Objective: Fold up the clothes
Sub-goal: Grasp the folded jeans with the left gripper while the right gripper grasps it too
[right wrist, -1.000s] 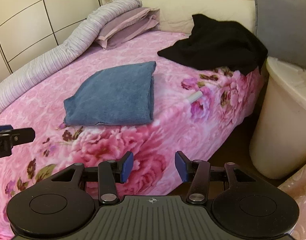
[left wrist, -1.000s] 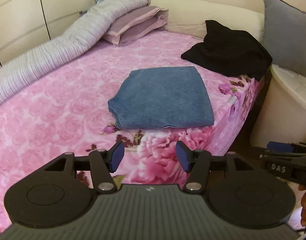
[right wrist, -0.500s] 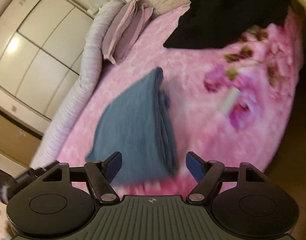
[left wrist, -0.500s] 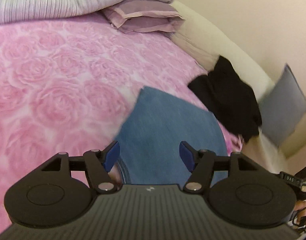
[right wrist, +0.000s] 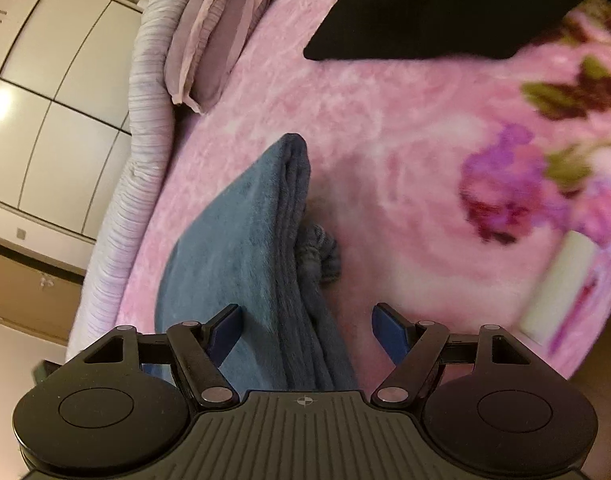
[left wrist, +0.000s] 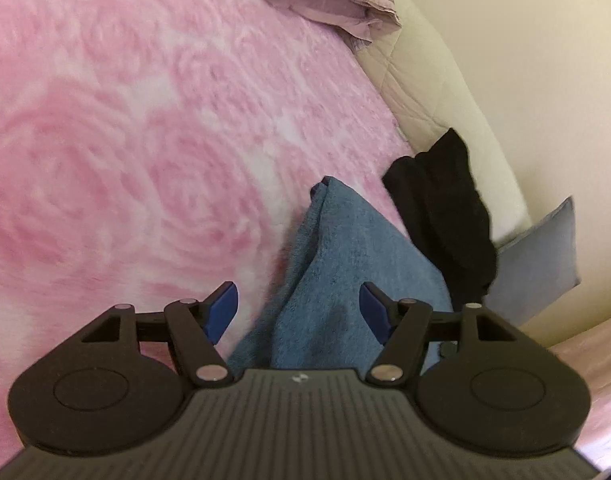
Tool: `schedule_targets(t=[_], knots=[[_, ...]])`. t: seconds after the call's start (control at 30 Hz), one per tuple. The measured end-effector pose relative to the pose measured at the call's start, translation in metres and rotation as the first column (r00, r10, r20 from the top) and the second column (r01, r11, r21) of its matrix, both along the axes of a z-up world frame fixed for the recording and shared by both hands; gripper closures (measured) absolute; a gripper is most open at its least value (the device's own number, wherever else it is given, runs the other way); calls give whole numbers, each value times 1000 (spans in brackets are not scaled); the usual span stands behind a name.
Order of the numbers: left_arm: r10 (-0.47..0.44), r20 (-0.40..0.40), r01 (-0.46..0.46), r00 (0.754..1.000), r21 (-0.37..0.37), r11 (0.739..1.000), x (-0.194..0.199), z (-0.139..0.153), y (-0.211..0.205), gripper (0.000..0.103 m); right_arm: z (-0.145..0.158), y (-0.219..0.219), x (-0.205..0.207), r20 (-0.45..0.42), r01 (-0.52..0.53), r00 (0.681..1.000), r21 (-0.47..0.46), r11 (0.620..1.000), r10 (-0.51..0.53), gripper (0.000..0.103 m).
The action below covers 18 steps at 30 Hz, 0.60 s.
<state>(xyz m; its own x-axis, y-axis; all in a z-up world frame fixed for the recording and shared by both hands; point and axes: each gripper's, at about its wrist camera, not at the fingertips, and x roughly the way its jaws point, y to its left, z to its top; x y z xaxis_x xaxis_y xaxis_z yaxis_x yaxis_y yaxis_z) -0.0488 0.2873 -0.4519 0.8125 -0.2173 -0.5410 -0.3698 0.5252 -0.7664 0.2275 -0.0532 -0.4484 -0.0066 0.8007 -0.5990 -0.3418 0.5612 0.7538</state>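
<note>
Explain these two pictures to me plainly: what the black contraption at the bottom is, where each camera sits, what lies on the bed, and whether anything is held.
No robot here: a person carries a hand-held gripper in each hand, each with a camera looking along its two blue-padded jaws. One picture is from the left gripper, the other from the right gripper. On the pink floral bedspread lies a folded blue towel, with a black garment beyond it and pillows at the head. Both grippers stand open, each straddling one edge of the towel. Nothing is held yet.
</note>
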Motion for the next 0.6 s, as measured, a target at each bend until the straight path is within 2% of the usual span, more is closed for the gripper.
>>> schedule_targets(t=[0.13,0.27,0.37,0.5,0.6], knots=[[-32,39,35,999,-78,996,15,-14,-3,41,-8,8,5,-30,-3,1000,30,1000,4,28],[-77,72,84,994,-96,992,30,-24,-12,42,-15,14,7,-47,-12,999,65,998,15,31],[-130,86,137,988,-82,987,42,-26,-20,51,-23,19,10,-87,-16,996,110,994,26,48],[-154,93,161,984,-70,984,52,-25,-23,55,-33,23,13,-127,-12,991,170,985,34,54],[-153,101,161,983,-77,984,51,-28,-21,65,-38,29,15,-145,-21,988,206,978,51,67]])
